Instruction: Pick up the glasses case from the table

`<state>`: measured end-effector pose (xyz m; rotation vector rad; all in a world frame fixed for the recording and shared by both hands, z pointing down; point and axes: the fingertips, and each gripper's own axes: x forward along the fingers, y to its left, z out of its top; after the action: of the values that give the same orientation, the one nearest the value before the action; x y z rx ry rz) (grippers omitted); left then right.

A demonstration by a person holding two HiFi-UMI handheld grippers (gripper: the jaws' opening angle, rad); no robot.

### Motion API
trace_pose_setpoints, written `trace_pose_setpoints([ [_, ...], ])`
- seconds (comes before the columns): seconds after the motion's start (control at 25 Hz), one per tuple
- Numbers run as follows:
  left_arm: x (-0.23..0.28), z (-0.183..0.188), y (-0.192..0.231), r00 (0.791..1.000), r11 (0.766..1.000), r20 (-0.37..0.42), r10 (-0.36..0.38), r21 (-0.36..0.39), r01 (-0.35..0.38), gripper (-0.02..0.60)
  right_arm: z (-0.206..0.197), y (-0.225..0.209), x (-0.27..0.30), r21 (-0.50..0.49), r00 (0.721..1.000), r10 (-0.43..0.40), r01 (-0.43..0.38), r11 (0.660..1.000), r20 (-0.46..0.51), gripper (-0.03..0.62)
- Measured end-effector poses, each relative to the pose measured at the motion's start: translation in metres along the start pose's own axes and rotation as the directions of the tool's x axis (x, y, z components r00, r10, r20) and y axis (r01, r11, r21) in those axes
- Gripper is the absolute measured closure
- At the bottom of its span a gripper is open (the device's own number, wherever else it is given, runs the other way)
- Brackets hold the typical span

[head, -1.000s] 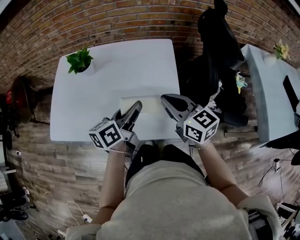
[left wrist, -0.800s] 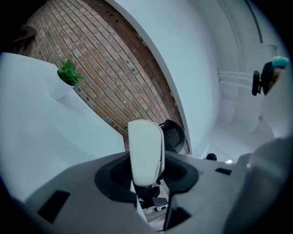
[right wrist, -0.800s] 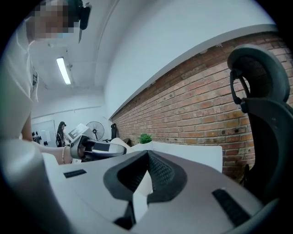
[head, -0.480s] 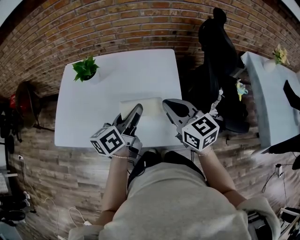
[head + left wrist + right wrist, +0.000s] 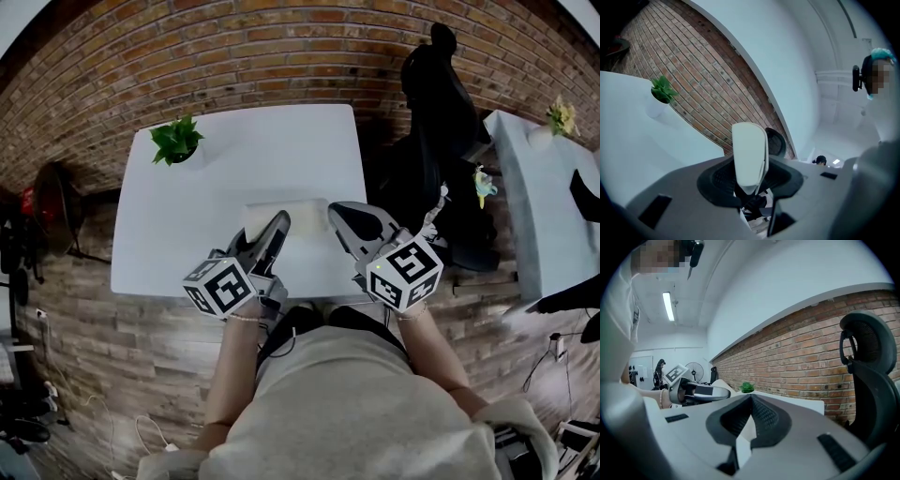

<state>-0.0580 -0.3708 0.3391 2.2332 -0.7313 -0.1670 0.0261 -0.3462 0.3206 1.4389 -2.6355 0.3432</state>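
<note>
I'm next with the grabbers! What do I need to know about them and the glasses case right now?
Left gripper: shut on the glasses case, which is clamped between its pads.
Right gripper: shut and empty, with its tip near the case's right end.
Case: over the near part of the white table. It looks lifted off, but the head view can't confirm that.
Done: the grab.
Left: raise the case well clear, and probably keep the left grip firm.
</note>
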Motion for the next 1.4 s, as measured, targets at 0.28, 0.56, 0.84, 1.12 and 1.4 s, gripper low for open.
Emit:
trace_pose_setpoints([
  [0.28, -0.0033, 0.0020, -0.0011, 1.000, 1.000, 0.008, 0.006, 0.005, -0.006, 0.430, 0.0007, 0.0027, -0.0015, -0.015, 1.000, -0.009, 0.009, 1.000, 0.007, 0.595],
  [0.56, -0.0039, 0.0013, -0.0013, 1.000, 1.000, 0.004, 0.011, 0.004, -0.011, 0.430, 0.0006, -0.0001, -0.0046, -0.008, 0.999, -0.038, 0.038, 0.999, 0.017, 0.595],
  [0.84, -0.0026, 0.0001, -0.0005, 1.000, 1.000, -0.006, 0.007, 0.001, -0.007, 0.430, -0.0031, -0.0005, -0.0055, -0.011, 0.999, -0.040, 0.040, 0.999, -0.001, 0.595],
  [1.12, -0.0019, 0.0008, -0.0013, 1.000, 1.000, -0.008, 0.005, 0.000, -0.005, 0.430, -0.0029, -0.0029, -0.0075, -0.009, 0.999, -0.043, 0.043, 0.999, -0.008, 0.595],
  [1.4, -0.0019, -0.0052, -0.0009, 1.000, 1.000, -0.028, 0.006, 0.002, -0.006, 0.430, -0.0080, -0.0048, -0.0068, 0.019, 0.999, -0.048, 0.049, 0.999, -0.010, 0.595],
])
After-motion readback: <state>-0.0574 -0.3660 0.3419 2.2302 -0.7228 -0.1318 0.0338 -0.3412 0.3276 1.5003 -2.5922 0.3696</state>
